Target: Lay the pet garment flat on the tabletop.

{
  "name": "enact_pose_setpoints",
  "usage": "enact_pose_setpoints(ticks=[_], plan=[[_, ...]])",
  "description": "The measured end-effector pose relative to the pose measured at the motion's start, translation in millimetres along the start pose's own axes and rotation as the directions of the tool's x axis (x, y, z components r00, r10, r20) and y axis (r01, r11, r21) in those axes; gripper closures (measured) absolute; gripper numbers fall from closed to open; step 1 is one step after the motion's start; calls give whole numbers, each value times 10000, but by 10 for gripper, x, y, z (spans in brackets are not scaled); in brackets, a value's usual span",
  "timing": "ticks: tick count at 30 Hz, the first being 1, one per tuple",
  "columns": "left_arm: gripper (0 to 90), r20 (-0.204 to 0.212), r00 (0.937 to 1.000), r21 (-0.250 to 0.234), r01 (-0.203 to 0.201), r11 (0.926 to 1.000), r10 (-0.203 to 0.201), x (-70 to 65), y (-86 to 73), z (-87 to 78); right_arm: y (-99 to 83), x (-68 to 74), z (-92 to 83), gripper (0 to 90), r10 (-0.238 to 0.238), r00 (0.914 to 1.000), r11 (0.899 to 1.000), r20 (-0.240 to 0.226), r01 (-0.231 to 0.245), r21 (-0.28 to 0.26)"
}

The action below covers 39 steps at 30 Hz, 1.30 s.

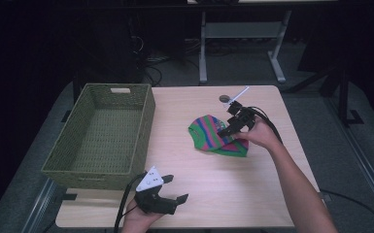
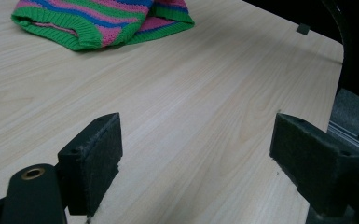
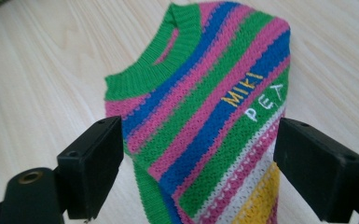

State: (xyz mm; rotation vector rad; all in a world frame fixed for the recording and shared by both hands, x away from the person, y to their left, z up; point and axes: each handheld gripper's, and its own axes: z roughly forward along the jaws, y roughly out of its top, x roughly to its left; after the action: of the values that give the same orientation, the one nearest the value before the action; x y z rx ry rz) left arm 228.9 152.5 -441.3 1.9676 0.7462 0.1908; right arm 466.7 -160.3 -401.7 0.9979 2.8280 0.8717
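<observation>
Left gripper (image 1: 175, 194) rests low, jaws wide; right gripper (image 1: 229, 127) reaches forward, seemingly open too.

The table (image 1: 213, 174) is lit evenly from above, while the room behind is left nearly black. In the 2 gripper views the striped sweater (image 3: 214, 116) is rendered softly, and mild blur is seen throughout

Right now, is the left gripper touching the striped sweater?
Apart. The left gripper view shows the left gripper open over bare table, the striped sweater lying far beyond.
</observation>
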Motion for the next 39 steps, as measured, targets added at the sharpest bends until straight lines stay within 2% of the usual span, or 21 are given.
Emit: enact_pose_setpoints(ticks=[1,6,10,14,17,21,24,26,31,39], plan=[[165,6,10000,16,-20,10000,20,-1,-1,3,0,-4,16,157,-109,9999,9999,62,109,56],[165,-8,10000,-15,7,10000,-7,4,-1,-1,-5,-46,91,161,75,9998,9998,191,-78,193],[165,-19,10000,23,-3,10000,3,9,-2,5,16,-40,158,185,-154,9991,9996,386,145,249],[165,1,10000,-3,24,10000,-24,4,-1,8,16,-56,244,201,-7,9988,9993,481,-10,365],[165,-10,10000,8,-2,10000,2,5,-3,6,14,-68,288,214,-104,9978,9989,655,73,473],[165,6,10000,-7,-22,10000,22,11,-2,-5,2,-91,319,231,165,9979,9986,619,-196,495],[165,-7,10000,55,-50,10000,50,11,0,0,-3,-98,357,256,20,9966,9975,830,-78,697],[165,11,10000,39,-74,10000,74,6,-1,11,-7,-92,381,266,144,9957,9972,913,-210,719],[165,49,9999,124,-113,9999,112,-6,1,29,-15,-44,455,290,-245,9918,9954,1256,126,946],[165,52,10000,67,-66,10000,66,6,-1,18,-44,-31,481,354,-228,9892,9960,1449,99,892]])
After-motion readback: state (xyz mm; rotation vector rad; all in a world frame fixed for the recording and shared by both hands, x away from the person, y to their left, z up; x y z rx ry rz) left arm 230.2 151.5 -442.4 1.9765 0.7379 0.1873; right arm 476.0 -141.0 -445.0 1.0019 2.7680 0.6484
